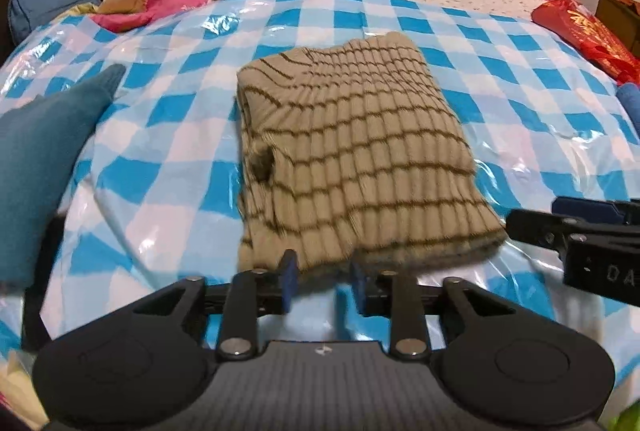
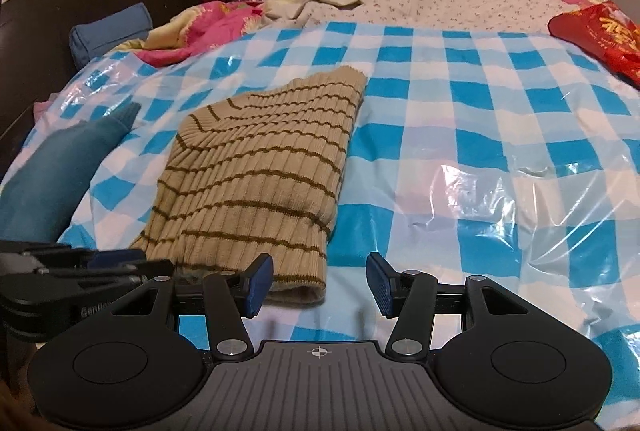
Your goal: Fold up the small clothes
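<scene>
While folded sweater lies lengthwise away from cameras, left gripper, right gripper fingers parted, empty.

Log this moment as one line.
sweater: folded, flat on checkered sheet | left gripper: open at hem | right gripper: open, empty

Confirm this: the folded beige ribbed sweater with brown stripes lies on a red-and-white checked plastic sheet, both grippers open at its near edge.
Wrong colour. The checked plastic sheet is blue and white, as the right wrist view shows. The folded beige ribbed sweater with brown stripes does lie on it, with the left gripper and right gripper open at its near edge.
</scene>
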Available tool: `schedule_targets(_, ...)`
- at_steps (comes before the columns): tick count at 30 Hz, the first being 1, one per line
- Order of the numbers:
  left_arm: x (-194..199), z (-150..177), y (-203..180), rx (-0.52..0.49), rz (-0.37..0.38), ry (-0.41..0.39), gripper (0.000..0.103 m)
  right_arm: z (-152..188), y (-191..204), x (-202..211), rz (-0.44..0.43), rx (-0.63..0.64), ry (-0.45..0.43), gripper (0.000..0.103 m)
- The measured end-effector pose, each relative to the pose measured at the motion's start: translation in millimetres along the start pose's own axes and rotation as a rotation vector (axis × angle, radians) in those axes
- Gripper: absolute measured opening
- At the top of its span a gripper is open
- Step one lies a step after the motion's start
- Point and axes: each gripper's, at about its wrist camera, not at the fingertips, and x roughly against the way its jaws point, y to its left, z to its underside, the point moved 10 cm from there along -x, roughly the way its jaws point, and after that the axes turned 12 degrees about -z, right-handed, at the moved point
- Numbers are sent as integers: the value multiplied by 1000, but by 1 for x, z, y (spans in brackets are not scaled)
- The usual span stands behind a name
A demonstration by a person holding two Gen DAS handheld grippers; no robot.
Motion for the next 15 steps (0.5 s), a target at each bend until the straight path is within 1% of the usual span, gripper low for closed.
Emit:
schedule_targets(4, 11, 14, -5, 3, 18, 14, 44, 5, 7, 11, 0, 11, -8, 52)
schedule_targets(7, 19, 25, -7, 13, 30, 20, 45, 9, 9, 18, -10, 5, -20, 55)
schedule_targets(10, 23, 37, -8, 34, 43, 40, 45, 20, 11, 21, -7, 3, -16, 56)
schedule_targets(13, 25, 45, -11, 36, 28, 42, 45, 32, 11, 20, 19, 23, 4, 56)
schedule_targets(15, 26, 49, -12, 43, 26, 37, 45, 39, 11, 20, 16, 24, 15, 56)
